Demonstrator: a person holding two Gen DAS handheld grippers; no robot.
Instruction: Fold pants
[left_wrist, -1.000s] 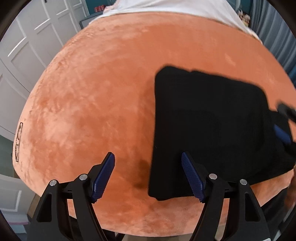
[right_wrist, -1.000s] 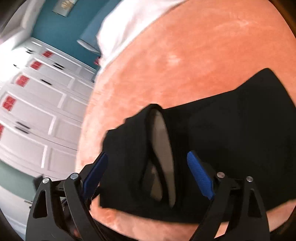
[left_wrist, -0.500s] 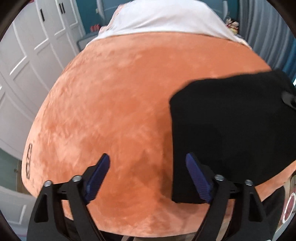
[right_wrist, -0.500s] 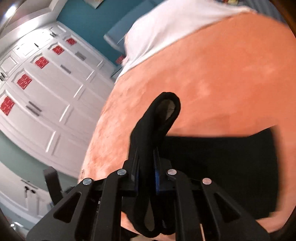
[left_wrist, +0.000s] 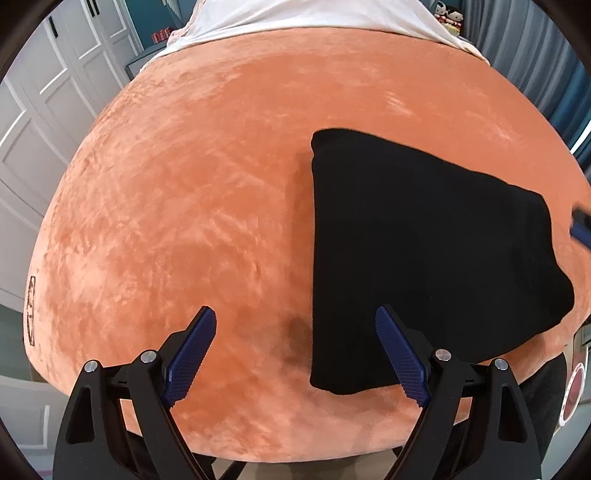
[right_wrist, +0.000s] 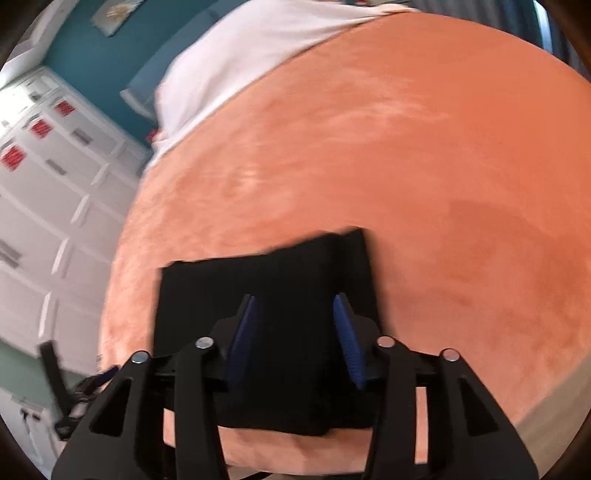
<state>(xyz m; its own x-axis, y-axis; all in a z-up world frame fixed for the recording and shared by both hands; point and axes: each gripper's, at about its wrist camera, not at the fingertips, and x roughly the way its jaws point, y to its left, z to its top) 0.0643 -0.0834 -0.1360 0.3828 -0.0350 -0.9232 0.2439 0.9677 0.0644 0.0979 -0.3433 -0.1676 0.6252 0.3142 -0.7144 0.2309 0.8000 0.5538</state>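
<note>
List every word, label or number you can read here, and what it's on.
None can be read.
Small black mark on the orange blanket's edge: too small and distorted.
Red stickers on the white cabinet doors: blurred.
Red-and-white round object: cut off, no legible text.

Bed: you are looking over an orange plush cover (left_wrist: 207, 206), white sheet (right_wrist: 251, 48) beyond.
Wall: teal (right_wrist: 92, 62).
Wardrobe: white panelled doors (left_wrist: 55, 96) standing beside it.
Curtain: grey (left_wrist: 532, 48).

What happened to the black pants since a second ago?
The right gripper pinched the pants' loose end, carried it over into a fold, and its jaws are opening, nothing clamped. The left gripper stayed open, holding nothing. The orange blanket is unchanged.
</note>
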